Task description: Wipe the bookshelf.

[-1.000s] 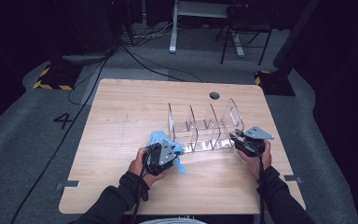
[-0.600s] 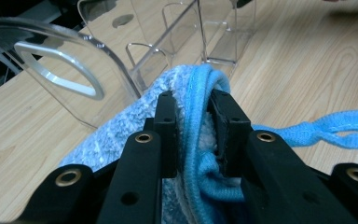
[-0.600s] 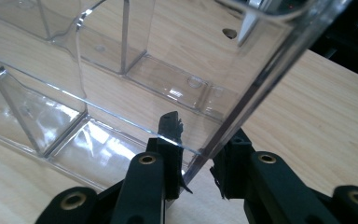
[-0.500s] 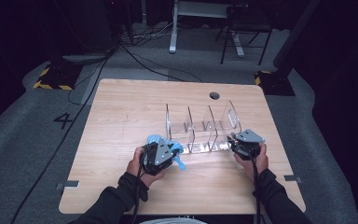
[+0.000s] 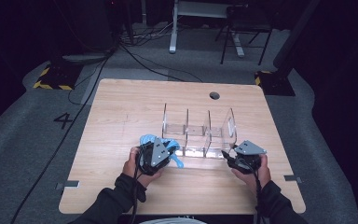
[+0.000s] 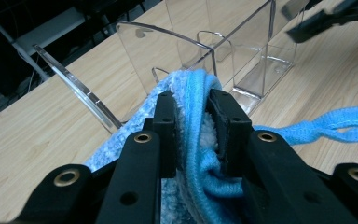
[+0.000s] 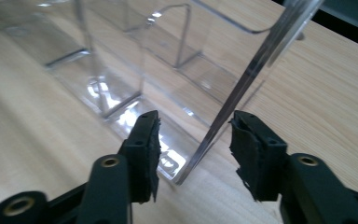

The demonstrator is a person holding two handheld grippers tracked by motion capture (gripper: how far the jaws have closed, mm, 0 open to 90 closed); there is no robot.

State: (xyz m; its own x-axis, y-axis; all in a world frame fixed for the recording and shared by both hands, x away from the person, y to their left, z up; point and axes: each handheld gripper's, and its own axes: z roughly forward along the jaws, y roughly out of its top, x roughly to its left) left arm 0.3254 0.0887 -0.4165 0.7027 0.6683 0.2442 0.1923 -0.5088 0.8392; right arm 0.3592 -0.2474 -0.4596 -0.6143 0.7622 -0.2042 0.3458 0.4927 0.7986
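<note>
A clear acrylic organizer (image 5: 198, 133) with several compartments stands mid-table. At its front left corner my left gripper (image 5: 168, 150) is shut on a fuzzy blue cloth (image 5: 145, 139), and a blue strap (image 5: 177, 162) trails from the cloth over the wood. The left gripper view shows the cloth (image 6: 196, 95) bunched between the jaws of my left gripper (image 6: 193, 122), right at the organizer's end wall (image 6: 168, 46). My right gripper (image 7: 193, 140) straddles the organizer's other end wall (image 7: 247, 74). Its jaws have just been opening, and its pads do not press on the wall. In the high view my right gripper (image 5: 227, 157) sits at the front right corner.
The wooden table (image 5: 121, 107) has a round cable hole (image 5: 214, 95) at the back right. A desk leg and a chair stand on the dark floor beyond. The right gripper's jaws (image 6: 326, 18) show far off in the left gripper view.
My right gripper has drawn back toward the front edge of the table, and its jaws stand wider apart. The left gripper and the cloth have stayed put.
</note>
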